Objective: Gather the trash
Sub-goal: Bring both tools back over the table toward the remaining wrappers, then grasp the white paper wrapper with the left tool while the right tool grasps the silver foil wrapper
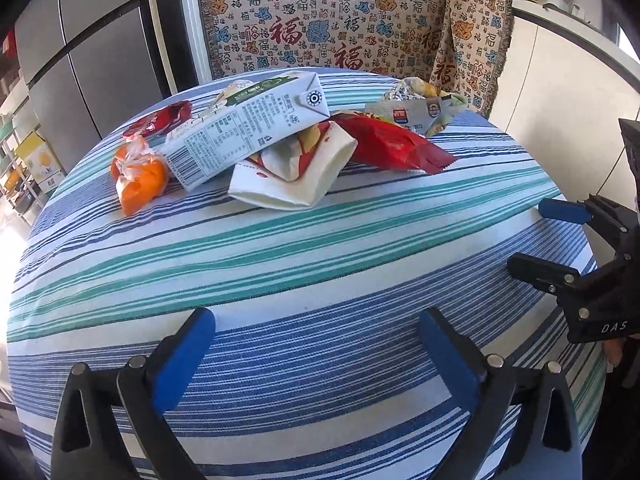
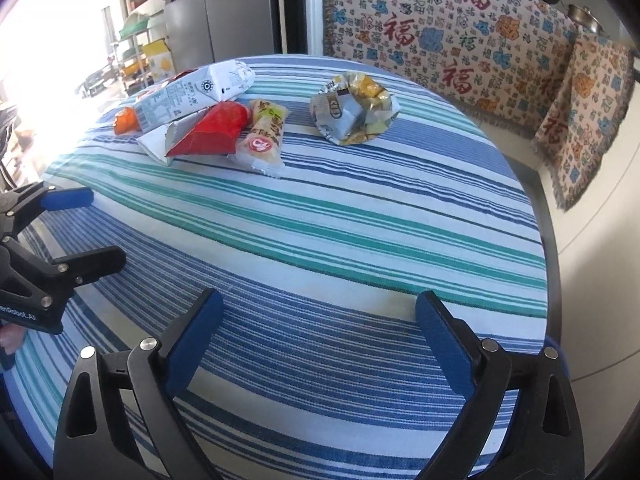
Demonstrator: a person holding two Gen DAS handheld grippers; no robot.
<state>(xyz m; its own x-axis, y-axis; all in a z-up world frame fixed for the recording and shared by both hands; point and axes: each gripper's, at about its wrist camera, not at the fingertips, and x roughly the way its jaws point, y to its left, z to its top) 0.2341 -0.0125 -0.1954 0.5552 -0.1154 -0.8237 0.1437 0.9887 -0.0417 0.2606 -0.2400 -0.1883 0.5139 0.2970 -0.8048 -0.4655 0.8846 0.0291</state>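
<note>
Round table, striped cloth [image 1: 320,240].
Far side: two cartons [image 1: 248,128], one red bag [image 1: 392,144], one orange wrapper [image 1: 138,180], one crumpled wrapper [image 2: 354,110], one snack bar [image 2: 264,136].
Near edge: left gripper [image 1: 316,344] and right gripper [image 2: 320,332], fingers apart, nothing between them.

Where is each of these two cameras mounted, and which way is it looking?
Left wrist view: sits on the left gripper, looking forward and down over the round blue-and-green striped tablecloth at the trash pile; its own blue-padded jaws stand open, and the right gripper shows at the right edge.
Right wrist view: sits on the right gripper, same downward slant; its jaws stand open, and the left gripper shows at the left edge.
Shared: the white printed milk carton, the red foil wrapper, the patterned woven hanging.
</note>
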